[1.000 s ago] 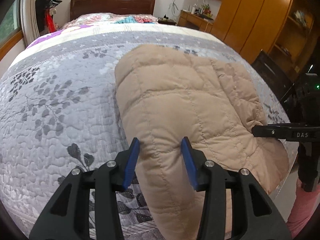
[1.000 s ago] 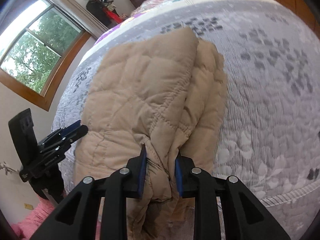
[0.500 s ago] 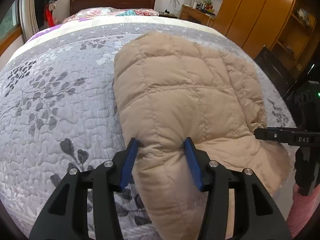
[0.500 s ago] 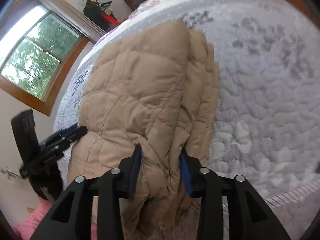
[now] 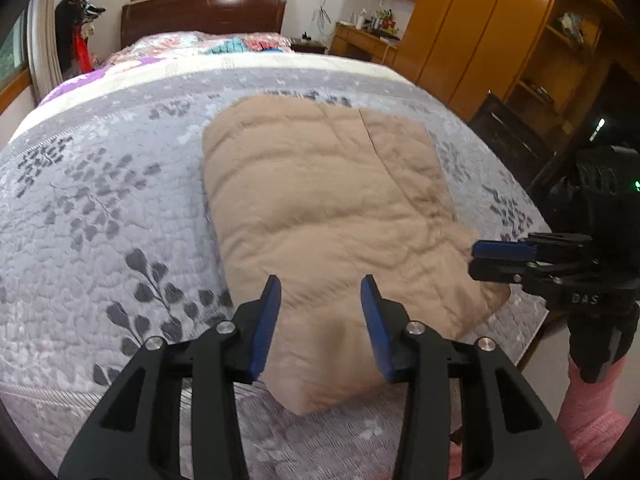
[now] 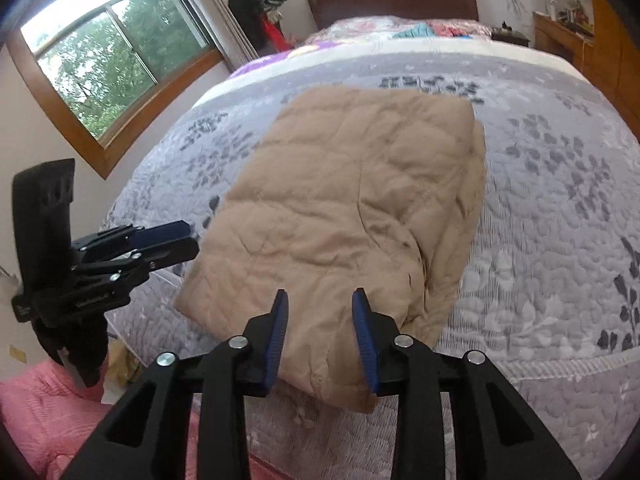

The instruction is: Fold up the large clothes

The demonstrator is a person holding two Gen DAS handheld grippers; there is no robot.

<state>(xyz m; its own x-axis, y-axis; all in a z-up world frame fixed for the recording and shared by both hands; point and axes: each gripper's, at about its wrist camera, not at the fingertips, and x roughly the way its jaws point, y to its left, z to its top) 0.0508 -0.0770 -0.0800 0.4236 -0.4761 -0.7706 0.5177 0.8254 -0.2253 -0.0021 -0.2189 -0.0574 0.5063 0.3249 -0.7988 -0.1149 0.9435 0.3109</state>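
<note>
Tan quilted jacket [image 5: 328, 216] lying folded on the grey leaf-print bedspread [image 5: 104, 216], close to the foot edge of the bed, one near corner drooping over that edge. Puffy, soft and light by the look of it — likely to spring back and bulge when bent, layers prone to sliding apart. Best taken at the two near corners, deep enough to catch every layer, not just the top shell.

Left gripper [image 5: 320, 320] hovering above the near hem, jaws closing but apart, pads clear of the cloth. Right gripper [image 6: 320, 332] likewise — closing, apart, clamped on nothing.

Sleeves and collar tucked out of sight; number of layers hard to judge. Right-hand side bunched [image 6: 448, 264]. Fabric blurred in both views. Pink sleeve [image 5: 592, 420] cut off at the frame.
</note>
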